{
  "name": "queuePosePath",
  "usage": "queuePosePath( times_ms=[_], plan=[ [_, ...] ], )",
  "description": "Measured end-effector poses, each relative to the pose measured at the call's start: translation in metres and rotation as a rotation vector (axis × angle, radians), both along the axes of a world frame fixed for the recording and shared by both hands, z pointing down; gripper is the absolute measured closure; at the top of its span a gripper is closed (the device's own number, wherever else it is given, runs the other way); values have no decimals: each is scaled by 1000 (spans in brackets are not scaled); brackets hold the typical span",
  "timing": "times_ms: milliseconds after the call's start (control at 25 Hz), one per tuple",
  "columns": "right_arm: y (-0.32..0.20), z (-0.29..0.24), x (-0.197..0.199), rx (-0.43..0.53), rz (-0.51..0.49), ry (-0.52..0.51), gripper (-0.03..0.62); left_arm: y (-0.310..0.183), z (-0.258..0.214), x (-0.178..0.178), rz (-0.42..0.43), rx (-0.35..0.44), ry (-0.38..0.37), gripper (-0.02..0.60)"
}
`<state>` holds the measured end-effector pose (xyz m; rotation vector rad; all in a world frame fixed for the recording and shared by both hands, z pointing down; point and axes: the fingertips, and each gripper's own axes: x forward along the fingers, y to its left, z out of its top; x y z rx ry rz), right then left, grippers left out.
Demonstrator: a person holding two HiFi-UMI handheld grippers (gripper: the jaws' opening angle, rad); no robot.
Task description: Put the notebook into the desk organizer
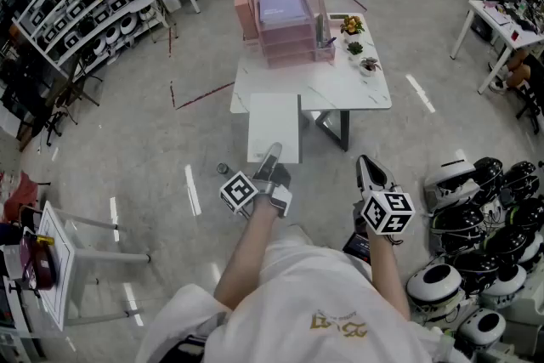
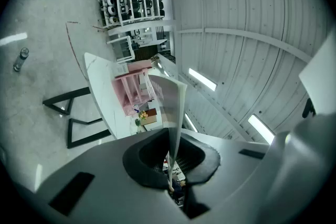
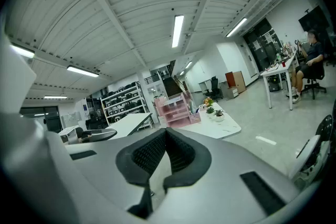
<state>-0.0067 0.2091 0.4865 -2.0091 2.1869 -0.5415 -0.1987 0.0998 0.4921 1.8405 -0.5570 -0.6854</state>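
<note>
Left claw is pinched on the near edge of the notebook, which hangs in the air just short of the worktop, well apart from the pink desk organizer. Right claw is pressed together, with nothing between the pads.

Handling, judged: thin, light, pale cover. Likely floppy when held by one edge, so a hold at mid-edge near the spine should limit sag.

View differences:
- The head view gives the notebook's flat face and the gap to the organizer.
- The left gripper view shows the notebook edge-on, slightly bowed, in the pads.
- The right gripper view shows the organizer from the side, tiers open, potted plants beside it.
</note>
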Motion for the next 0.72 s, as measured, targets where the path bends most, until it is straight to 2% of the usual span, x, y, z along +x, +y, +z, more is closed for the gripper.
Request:
queuePosePath(
  times_ms=[480, 720],
  plan=[
    [4, -2, 12, 6, 20, -4, 582, 2, -10, 8, 8, 2, 11, 555],
    [-17, -8, 22, 43, 14, -50, 582, -23, -8, 6, -25, 4, -20, 555]
  ],
)
